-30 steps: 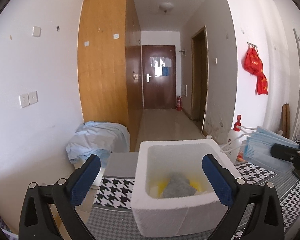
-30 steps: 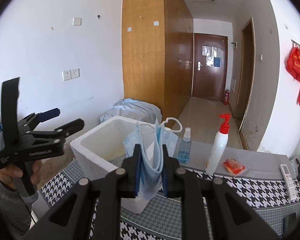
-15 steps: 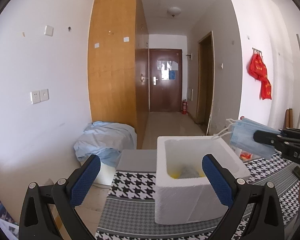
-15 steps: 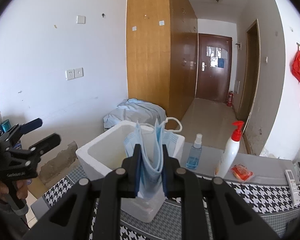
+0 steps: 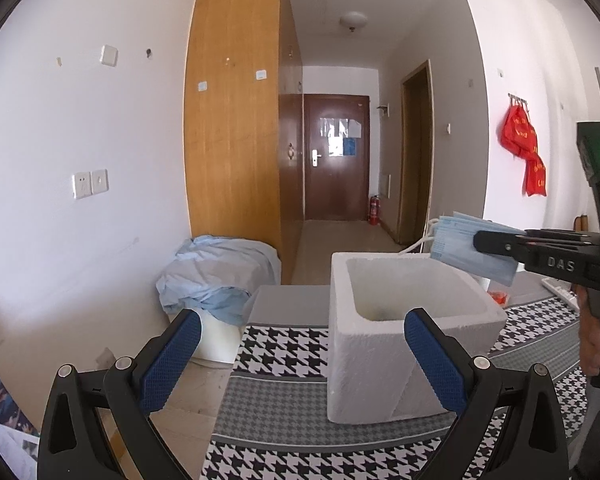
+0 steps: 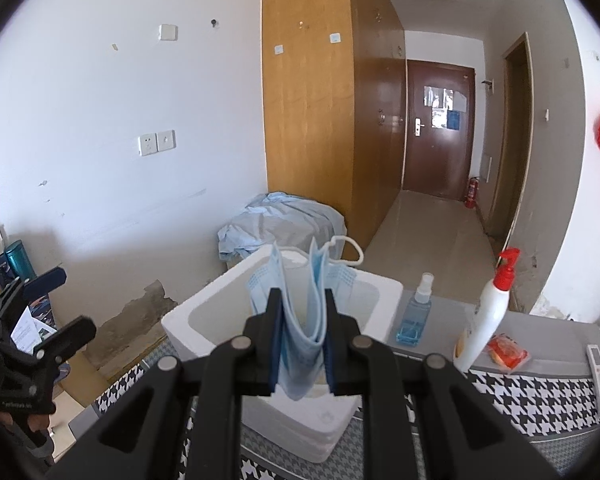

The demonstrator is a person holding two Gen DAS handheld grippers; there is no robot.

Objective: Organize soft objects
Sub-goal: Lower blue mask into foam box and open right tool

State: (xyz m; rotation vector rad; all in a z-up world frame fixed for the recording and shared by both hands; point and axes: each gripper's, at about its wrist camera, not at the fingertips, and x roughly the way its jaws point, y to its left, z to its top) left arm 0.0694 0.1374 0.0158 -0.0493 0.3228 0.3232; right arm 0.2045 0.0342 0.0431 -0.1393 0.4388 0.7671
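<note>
My right gripper [image 6: 301, 300] is shut on a folded stack of light-blue face masks [image 6: 306, 332], their white ear loops sticking up. In the left wrist view the masks [image 5: 460, 244] hang above the far right corner of a white foam box [image 5: 380, 360], with the right gripper [image 5: 485, 242] reaching in from the right. The box [image 6: 204, 320] stands on a houndstooth cloth; its inside is mostly hidden from here. My left gripper [image 5: 300, 320] is open with nothing between its blue pads, and stays low and back from the box. It shows at the far left [image 6: 74, 300] in the right wrist view.
Behind the box stand a blue spray bottle [image 6: 416, 312], a white pump bottle with a red top [image 6: 488, 320], a red packet [image 6: 508, 354] and a remote [image 6: 598, 364]. A light-blue cloth heap [image 5: 216, 272] lies past the table's left end. Bottles [image 6: 4, 260] line the left wall.
The left gripper has drawn back and left from the box, which now looks smaller and further right. The right gripper has carried the masks left, over the box's corner.
</note>
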